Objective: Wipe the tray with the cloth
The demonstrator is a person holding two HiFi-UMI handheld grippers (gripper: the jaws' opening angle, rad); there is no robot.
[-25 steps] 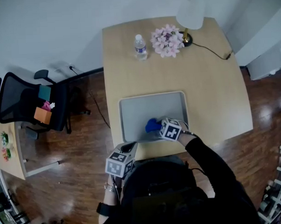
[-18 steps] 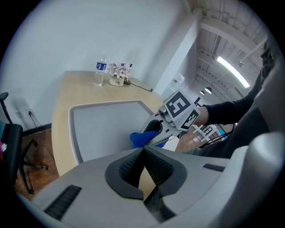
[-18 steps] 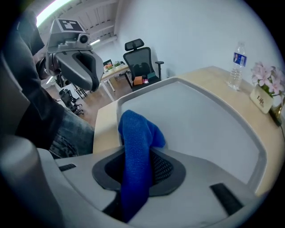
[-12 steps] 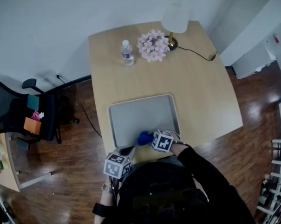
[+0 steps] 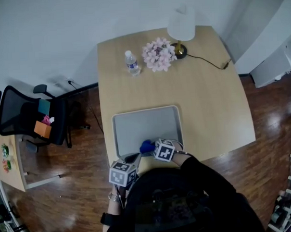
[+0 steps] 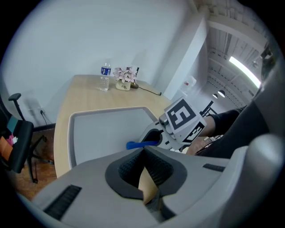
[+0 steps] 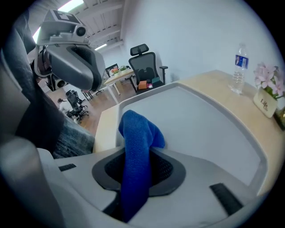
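Observation:
A grey tray (image 5: 146, 122) lies near the front edge of the wooden table (image 5: 207, 101). My right gripper (image 5: 151, 147) is over the tray's near edge, shut on a blue cloth (image 5: 146, 146) that bunches out between its jaws (image 7: 138, 142). The tray's floor (image 7: 200, 120) stretches ahead of it. My left gripper (image 5: 133, 158) hangs at the table's front edge, just left of the right one and off the tray, jaws together with nothing in them (image 6: 142, 153). In the left gripper view the cloth (image 6: 139, 144) sticks out of the right gripper (image 6: 152, 137) above the tray (image 6: 102, 133).
A water bottle (image 5: 131, 62), a pot of pink flowers (image 5: 158, 55) and a lamp (image 5: 181, 25) with its cable stand at the table's far end. A black office chair (image 5: 30, 118) and a small side table (image 5: 7, 157) are on the wooden floor to the left.
My right gripper has dragged the cloth back toward the tray's near edge. The left gripper stays by the table's front edge. The head view has shifted a little.

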